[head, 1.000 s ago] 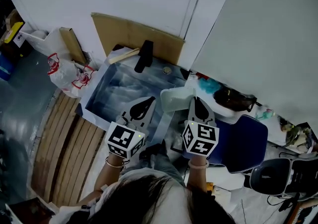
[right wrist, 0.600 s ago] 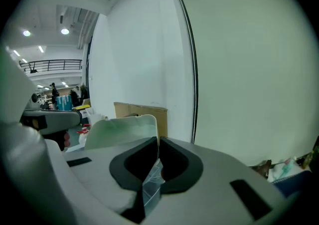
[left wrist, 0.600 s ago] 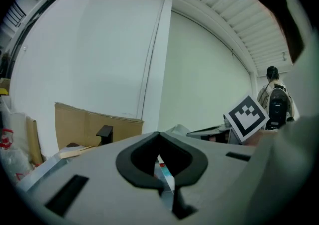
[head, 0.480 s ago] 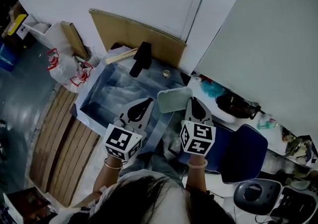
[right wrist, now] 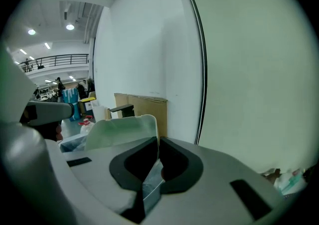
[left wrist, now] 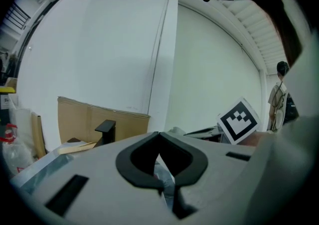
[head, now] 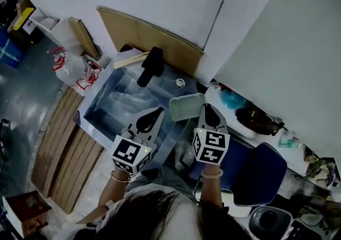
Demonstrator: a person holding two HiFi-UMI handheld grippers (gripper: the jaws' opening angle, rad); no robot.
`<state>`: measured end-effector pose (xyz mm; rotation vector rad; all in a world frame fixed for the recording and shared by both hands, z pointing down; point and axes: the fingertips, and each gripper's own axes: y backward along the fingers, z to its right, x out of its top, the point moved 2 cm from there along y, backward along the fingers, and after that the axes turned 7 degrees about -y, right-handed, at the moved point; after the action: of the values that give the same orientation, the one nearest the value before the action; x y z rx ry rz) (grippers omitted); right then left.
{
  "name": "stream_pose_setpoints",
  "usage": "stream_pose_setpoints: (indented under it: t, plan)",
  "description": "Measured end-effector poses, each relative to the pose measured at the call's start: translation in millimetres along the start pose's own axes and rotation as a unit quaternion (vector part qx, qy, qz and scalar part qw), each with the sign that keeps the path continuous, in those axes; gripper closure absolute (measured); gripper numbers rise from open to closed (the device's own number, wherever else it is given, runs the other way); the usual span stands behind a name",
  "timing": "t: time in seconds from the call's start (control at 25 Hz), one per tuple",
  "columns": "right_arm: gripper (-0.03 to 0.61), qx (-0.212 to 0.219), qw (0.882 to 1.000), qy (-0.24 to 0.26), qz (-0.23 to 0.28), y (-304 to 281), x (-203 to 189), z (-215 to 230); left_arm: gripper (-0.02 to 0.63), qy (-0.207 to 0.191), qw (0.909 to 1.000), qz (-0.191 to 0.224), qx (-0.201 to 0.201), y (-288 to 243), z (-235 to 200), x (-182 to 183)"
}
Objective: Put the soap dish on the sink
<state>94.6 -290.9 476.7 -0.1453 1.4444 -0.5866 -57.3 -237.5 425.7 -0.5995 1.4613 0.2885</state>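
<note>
A pale green soap dish [head: 186, 107] hangs over the sink's near right corner, pinched at its edge by my right gripper [head: 205, 112], which is shut on it. In the right gripper view the soap dish [right wrist: 122, 130] stands up just left of the closed jaws of the right gripper [right wrist: 158, 141]. The steel sink [head: 109, 107] has plastic film in it and a black faucet [head: 150, 66] at the back. My left gripper [head: 156, 113] hovers over the sink's front edge, shut and holding nothing. In the left gripper view the tips of the left gripper [left wrist: 159, 136] meet.
A cardboard sheet [head: 152, 36] leans on the white wall behind the sink. A plastic bag [head: 74, 71] and wooden slats [head: 64, 159] lie to the left. A blue chair [head: 256, 167] stands at the right, with dark clutter [head: 258, 121] on a white surface beyond it.
Both grippers have edged a little toward the sink's back, the dish still held in the right one. The head camera has shifted, and the chair sits lower right.
</note>
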Motion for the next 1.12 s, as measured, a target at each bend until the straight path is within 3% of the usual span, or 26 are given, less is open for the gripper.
stream_pose_setpoints:
  t: [1.12]
  plan:
    - [0.545, 0.039, 0.996, 0.047, -0.066, -99, -44, 37, 0.606, 0.012, 0.9988, -0.026, 0.04, -54, -17, -19]
